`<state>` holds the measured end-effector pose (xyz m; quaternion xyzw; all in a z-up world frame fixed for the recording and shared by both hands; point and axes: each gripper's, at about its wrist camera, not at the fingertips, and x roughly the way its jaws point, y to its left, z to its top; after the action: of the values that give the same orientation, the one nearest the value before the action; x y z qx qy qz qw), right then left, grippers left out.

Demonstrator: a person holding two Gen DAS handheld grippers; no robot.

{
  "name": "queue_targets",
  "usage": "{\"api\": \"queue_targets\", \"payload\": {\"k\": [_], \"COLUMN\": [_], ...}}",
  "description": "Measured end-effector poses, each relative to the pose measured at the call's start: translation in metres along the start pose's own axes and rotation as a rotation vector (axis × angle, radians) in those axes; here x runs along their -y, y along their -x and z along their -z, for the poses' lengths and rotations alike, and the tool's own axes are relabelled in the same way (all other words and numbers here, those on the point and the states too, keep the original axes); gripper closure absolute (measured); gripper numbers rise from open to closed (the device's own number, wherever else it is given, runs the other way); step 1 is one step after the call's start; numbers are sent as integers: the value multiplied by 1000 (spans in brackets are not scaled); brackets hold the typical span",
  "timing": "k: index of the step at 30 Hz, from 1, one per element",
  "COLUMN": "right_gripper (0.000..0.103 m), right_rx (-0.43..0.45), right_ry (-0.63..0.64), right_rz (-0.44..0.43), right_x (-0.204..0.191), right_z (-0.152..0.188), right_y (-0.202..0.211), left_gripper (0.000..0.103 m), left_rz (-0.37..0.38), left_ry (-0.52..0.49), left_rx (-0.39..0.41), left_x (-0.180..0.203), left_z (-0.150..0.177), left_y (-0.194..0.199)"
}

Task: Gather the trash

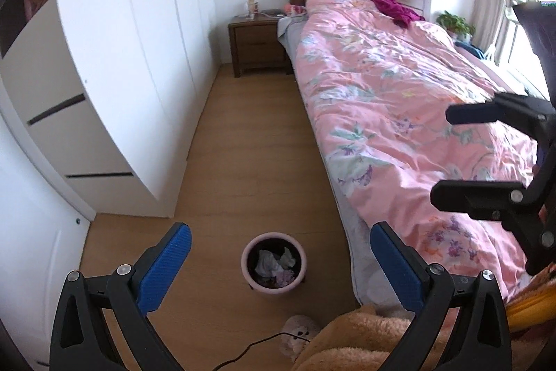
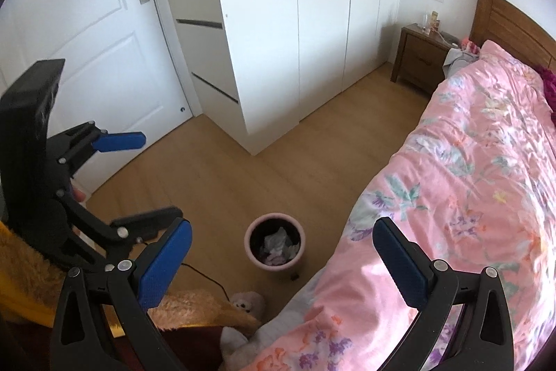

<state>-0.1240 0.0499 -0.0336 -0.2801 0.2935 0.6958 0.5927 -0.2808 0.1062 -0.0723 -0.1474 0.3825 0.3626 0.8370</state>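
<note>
Round pale-pink plastic trash bin (image 1: 274,261) is parked on the wooden floor (image 1: 243,141) beside the bed's long edge — crumpled paper (image 1: 269,263) inside. Probably light and thin-walled, so the rim gets pinched. Left gripper (image 1: 279,261) and right gripper (image 2: 283,261) are both spread wide, nothing held.

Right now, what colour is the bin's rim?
Pale pink; the bin is dark inside. Best seen in the right wrist view.

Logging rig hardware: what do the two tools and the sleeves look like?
Both match: the left tool and right tool have black plastic linkage frames with silver pivot screws and two fingers faced with ribbed blue pads. No markings or tool cables are readable. The sleeve is fuzzy tan fleece.
</note>
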Motion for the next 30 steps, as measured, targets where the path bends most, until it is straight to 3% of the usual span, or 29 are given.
{"api": "queue_targets", "payload": {"k": [10, 20, 30], "right_gripper": [0, 0, 0], "right_rx": [7, 45, 28], "right_ry": [15, 62, 66], "right_rz": [-38, -92, -110], "right_x": [6, -5, -5], "right_z": [-2, -19, -18], "right_y": [22, 32, 30], "left_gripper": [0, 0, 0], "left_rz": [68, 55, 16], "left_ry": [-34, -20, 5], "left_rx": [-4, -4, -10], "left_x": [13, 11, 13], "left_z": [-8, -15, -11], "left_y": [14, 22, 26]}}
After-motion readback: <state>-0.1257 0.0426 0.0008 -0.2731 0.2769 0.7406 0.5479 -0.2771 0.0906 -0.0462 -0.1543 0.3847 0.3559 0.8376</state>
